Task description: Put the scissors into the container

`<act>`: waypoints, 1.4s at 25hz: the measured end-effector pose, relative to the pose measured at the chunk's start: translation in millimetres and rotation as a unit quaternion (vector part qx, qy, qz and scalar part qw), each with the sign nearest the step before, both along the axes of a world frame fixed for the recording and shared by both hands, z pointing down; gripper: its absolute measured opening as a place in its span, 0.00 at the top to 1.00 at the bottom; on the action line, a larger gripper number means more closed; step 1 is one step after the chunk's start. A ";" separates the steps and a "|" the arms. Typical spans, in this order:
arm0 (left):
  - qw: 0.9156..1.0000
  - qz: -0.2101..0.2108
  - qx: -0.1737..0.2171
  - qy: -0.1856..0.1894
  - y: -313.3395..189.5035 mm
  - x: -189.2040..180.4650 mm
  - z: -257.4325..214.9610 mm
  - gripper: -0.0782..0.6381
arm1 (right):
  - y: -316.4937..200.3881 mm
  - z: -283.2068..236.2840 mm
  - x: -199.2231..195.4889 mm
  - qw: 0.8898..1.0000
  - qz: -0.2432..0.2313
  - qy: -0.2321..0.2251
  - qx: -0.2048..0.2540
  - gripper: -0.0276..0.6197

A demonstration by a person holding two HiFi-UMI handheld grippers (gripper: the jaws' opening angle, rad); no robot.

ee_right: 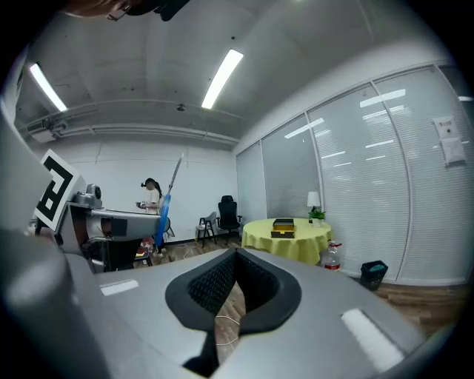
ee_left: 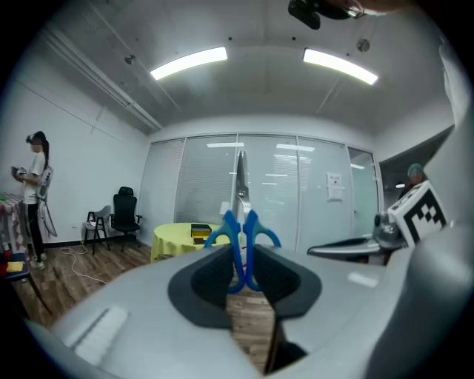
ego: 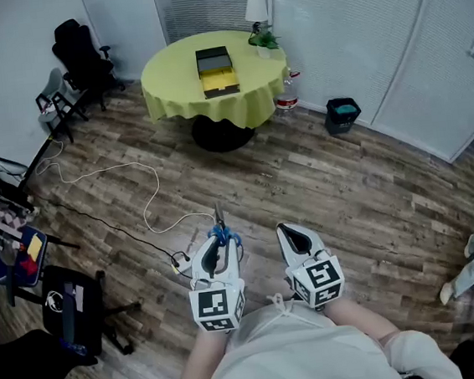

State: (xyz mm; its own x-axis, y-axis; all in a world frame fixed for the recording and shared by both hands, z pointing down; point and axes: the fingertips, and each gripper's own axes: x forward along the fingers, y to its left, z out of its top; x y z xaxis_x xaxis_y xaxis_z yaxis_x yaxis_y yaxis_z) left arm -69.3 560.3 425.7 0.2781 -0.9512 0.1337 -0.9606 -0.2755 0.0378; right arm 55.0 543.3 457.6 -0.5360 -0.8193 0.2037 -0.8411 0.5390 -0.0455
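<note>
Scissors (ee_left: pixel 241 200) clamped in left gripper (ee_left: pixel 241 272).
Blue handles sit between its jaws, blades pointing ahead; right gripper (ee_right: pixel 235 272) is closed and empty.

Office-style room: frosted glass partition walls with blinds (ego: pixel 356 37), black swivel office chair (ego: pixel 80 54), round table under yellow-green cloth (ego: pixel 171 86), grey-brown wood-plank floor (ego: pixel 322 201), long ceiling strip lights (ee_left: pixel 189 63), small dark waste bin (ego: pixel 343 115).

A wood-plank floor (ego: pixel 346 190) runs to blind-covered glass walls (ego: pixel 356 37), where a round surface (ego: pixel 173 82) under yellow-green cloth stands between a black office chair (ego: pixel 81 53) and a dark bin (ego: pixel 343 114), beneath long ceiling light strips (ee_left: pixel 189 63).
</note>
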 end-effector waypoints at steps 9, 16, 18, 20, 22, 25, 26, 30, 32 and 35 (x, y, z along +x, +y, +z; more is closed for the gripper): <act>0.999 -0.007 -0.024 0.023 -23.4 -9.0 15.0 0.77 | -22.8 14.1 -2.4 1.000 0.004 -0.002 -0.023 0.96; 0.998 -0.016 -0.045 0.033 -68.0 1.0 34.2 0.77 | -72.0 34.3 9.1 0.999 -0.007 0.005 -0.044 0.96; 0.998 -0.025 -0.045 0.026 -89.8 3.9 34.2 0.77 | -95.9 35.9 11.7 0.999 -0.016 0.003 -0.045 0.96; 0.998 -0.032 -0.044 0.025 -116.8 6.6 31.9 0.77 | -125.1 34.4 14.6 0.998 -0.024 -0.004 -0.051 0.96; 0.998 -0.040 -0.042 0.025 -145.3 10.3 28.8 0.77 | -155.5 27.2 18.9 0.998 -0.033 -0.022 -0.054 0.96; 0.998 -0.055 -0.035 0.022 -188.5 18.8 22.0 0.77 | -203.3 13.6 27.1 0.998 -0.053 -0.025 -0.037 0.96; 0.997 -0.060 -0.033 0.022 -203.0 22.6 19.5 0.77 | -219.8 11.3 30.6 0.998 -0.057 -0.020 -0.034 0.96; 0.997 -0.071 -0.034 0.024 -260.6 43.1 13.8 0.77 | -282.4 -1.8 50.3 0.996 -0.070 -0.033 -0.032 0.96; 0.996 -0.077 -0.034 0.026 -290.0 52.4 14.3 0.77 | -312.2 -8.7 57.5 0.996 -0.080 -0.036 -0.021 0.96; 0.996 -0.080 -0.034 0.022 -328.4 69.8 17.5 0.77 | -353.0 -7.7 68.5 0.995 -0.090 -0.034 -0.017 0.95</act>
